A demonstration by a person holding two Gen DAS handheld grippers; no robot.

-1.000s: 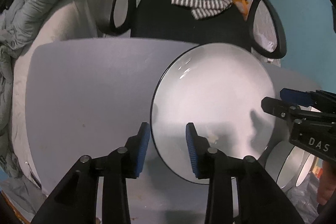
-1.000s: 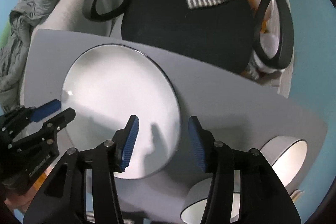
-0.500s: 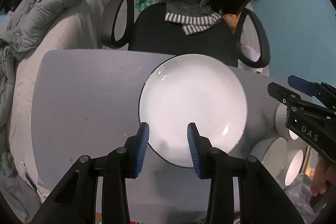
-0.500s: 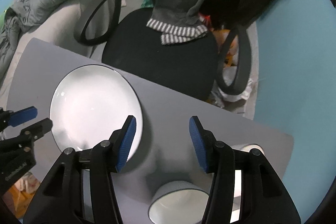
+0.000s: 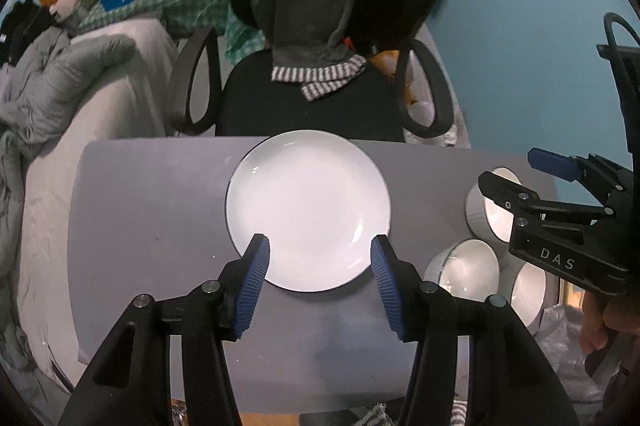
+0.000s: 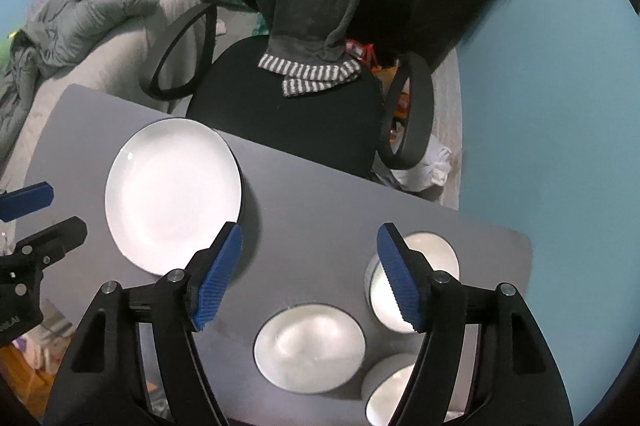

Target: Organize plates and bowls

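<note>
A white plate (image 5: 308,208) with a thin dark rim lies flat on the grey table (image 5: 152,226); it also shows in the right wrist view (image 6: 172,194). Three white bowls stand at the table's right end: one far (image 5: 494,204), one near (image 5: 464,266), one nearest the edge (image 5: 524,290). In the right wrist view they show as the far bowl (image 6: 414,278), the middle bowl (image 6: 310,346) and the nearest bowl (image 6: 390,392). My left gripper (image 5: 320,280) is open and empty above the plate's near edge. My right gripper (image 6: 310,274) is open and empty, high above the bowls.
A black office chair (image 5: 308,102) with a grey striped-cuff garment over its back stands behind the table. A bed with grey bedding (image 5: 60,94) lies to the left. A teal wall (image 5: 520,46) is on the right. The table's right edge (image 6: 528,266) lies just past the bowls.
Both grippers have lifted up and back from the plate, and both have opened wider. The plate lies flat on the table. All three bowls have come into view.
</note>
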